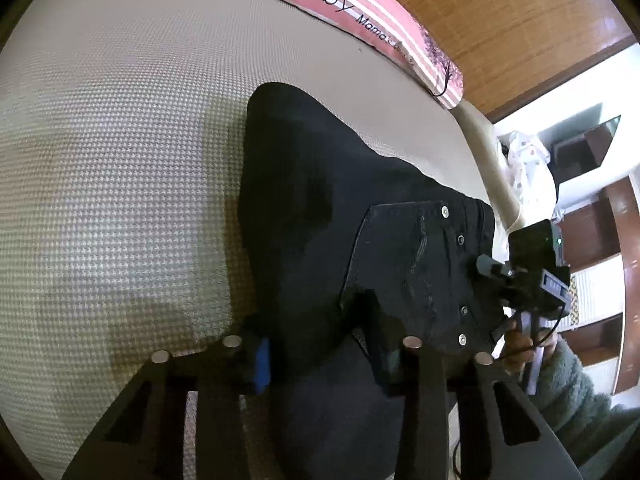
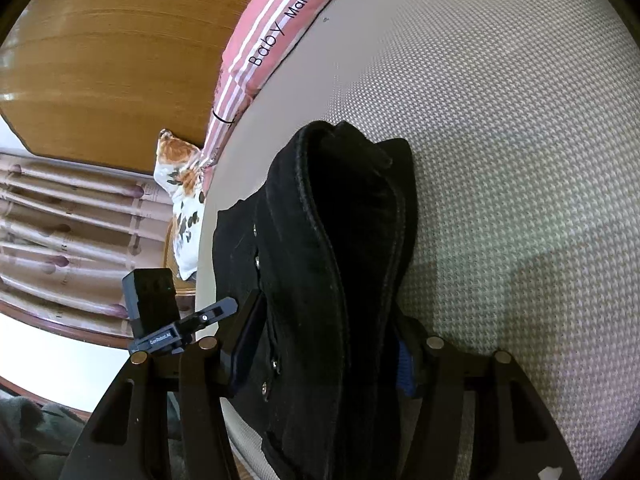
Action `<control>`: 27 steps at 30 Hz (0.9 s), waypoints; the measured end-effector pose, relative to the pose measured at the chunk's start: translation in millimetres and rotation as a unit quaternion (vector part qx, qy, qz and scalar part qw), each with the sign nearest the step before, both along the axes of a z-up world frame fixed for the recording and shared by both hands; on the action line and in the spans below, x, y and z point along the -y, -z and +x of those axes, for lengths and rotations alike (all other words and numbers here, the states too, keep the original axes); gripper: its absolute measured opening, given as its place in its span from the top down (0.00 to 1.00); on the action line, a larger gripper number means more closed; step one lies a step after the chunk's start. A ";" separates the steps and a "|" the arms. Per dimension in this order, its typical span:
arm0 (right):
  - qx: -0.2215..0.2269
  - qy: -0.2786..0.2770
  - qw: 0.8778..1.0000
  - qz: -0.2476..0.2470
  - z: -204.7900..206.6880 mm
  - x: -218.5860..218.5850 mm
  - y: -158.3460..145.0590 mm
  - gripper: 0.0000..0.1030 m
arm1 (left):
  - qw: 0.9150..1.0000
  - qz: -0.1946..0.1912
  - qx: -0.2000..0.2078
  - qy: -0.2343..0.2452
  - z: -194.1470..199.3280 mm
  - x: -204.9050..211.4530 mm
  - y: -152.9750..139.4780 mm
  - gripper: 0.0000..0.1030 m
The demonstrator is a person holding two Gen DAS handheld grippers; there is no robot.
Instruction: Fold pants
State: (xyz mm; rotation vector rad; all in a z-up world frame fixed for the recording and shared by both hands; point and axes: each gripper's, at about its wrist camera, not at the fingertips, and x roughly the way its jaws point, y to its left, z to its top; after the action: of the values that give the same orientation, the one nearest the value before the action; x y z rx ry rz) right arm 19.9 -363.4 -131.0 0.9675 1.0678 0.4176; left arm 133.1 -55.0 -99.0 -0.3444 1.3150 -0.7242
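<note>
Both hand-held grippers I run are closed on the black pants (image 1: pixel 360 216); the left hand-held gripper (image 1: pixel 324 356) pinches a dark fold at the near end of the pants, and the right hand-held gripper (image 2: pixel 332 356) clamps the thick bundled waistband, its riveted edge just beside the left pad; the right one also shows in the left wrist view (image 1: pixel 520 276), at the riveted waist. Pants lie on the bed (image 1: pixel 120 140), on its houndstooth cover, partly lifted toward me; the far end rests on the cover, well short of the pink striped pillow (image 1: pixel 360 12) at the bed's far edge; a floral cushion (image 2: pixel 184 192) sits off the bed, beyond the pants' riveted side. I judge this denim to be heavy, fairly stiff and not slippery; it should hold a crease yet sag where unsupported; layered seams resist bending, so I would hold at the waistband corners, where the cloth is thickest, and keep both grips level.
</note>
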 end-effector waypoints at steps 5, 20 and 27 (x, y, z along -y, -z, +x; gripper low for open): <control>0.000 0.007 1.000 -0.005 -0.5 -1.2 1.3 0.56 | 0.999 0.033 0.025 0.007 -4.1 8.5 -4.6 0.65; -0.019 0.053 0.997 -0.050 2.5 -16.8 -8.6 0.67 | 0.991 0.112 0.072 0.003 -11.9 32.2 -11.5 0.69; -0.009 0.074 0.993 -0.095 1.7 -30.5 -33.6 0.72 | 0.989 0.112 0.100 0.001 -19.8 33.6 -22.1 0.81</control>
State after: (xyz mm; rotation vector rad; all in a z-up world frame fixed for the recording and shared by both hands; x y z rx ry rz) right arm 21.6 -332.8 -97.4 0.8761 1.0252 0.1820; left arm 113.2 -88.6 -76.9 -0.0874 1.1920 -0.5884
